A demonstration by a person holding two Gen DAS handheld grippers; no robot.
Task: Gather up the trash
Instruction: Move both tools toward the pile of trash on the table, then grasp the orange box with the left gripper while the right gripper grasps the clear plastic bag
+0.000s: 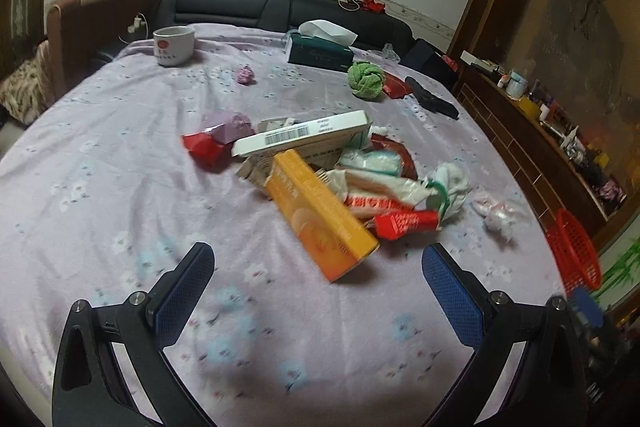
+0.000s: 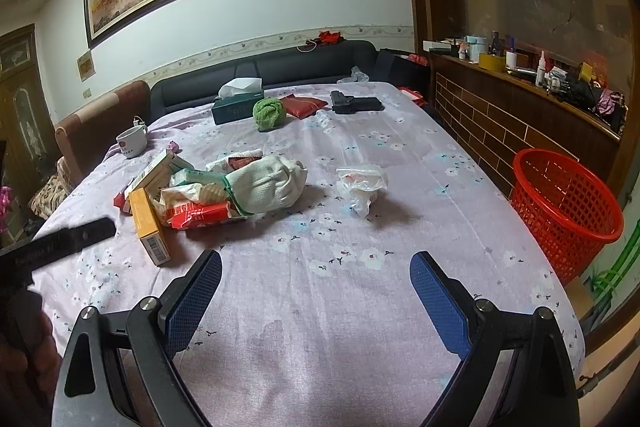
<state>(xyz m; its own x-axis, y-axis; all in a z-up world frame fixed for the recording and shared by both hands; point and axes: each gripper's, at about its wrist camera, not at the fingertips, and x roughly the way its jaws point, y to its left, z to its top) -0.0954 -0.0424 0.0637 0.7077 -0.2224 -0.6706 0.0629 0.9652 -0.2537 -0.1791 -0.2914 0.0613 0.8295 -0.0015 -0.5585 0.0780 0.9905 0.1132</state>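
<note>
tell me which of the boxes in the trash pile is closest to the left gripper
The orange box. Its end points toward the open left gripper, lying nearer than the white barcoded box behind it; the green tissue box sits far back.

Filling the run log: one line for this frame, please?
phase: approach | left gripper: open, empty, facing orange box | right gripper: open, empty | trash pile: on table | red basket: beside table

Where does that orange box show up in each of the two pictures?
Left wrist view: the orange box lies centre frame, at the pile's near edge.
Right wrist view: the orange box sits at mid-left, at the pile's left edge.
Shared landmark: the green tissue box at the table's far end.
</note>
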